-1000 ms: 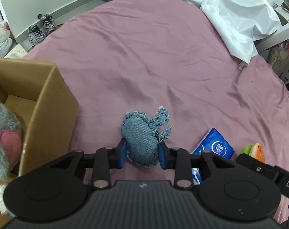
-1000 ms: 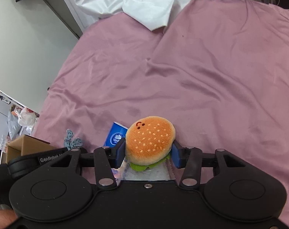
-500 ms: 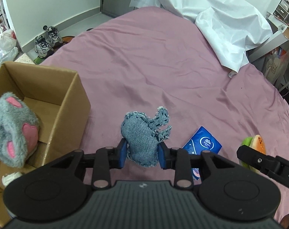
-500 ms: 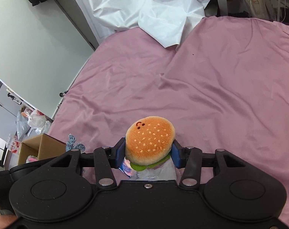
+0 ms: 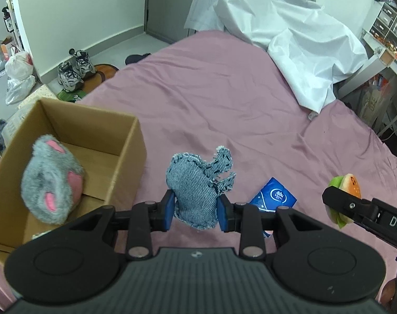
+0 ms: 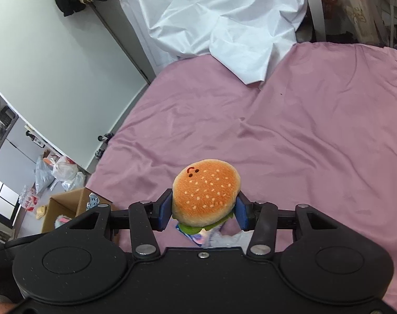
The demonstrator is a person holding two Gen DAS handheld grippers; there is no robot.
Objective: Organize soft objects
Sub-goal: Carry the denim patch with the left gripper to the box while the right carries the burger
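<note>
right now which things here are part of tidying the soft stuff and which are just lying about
Part of the job:
- denim toy in the left claw
- burger plush in the right claw
- grey plush inside the cardboard box

Lying about:
- blue packet
- white sheet
- shoes

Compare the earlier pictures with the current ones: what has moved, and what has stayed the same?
Both grippers have risen from the pink bed sheet, carrying the denim toy and the burger plush; more of the cardboard box and room shows. Unchanged: both jaws stay clamped, and the blue packet lies on the sheet.
</note>
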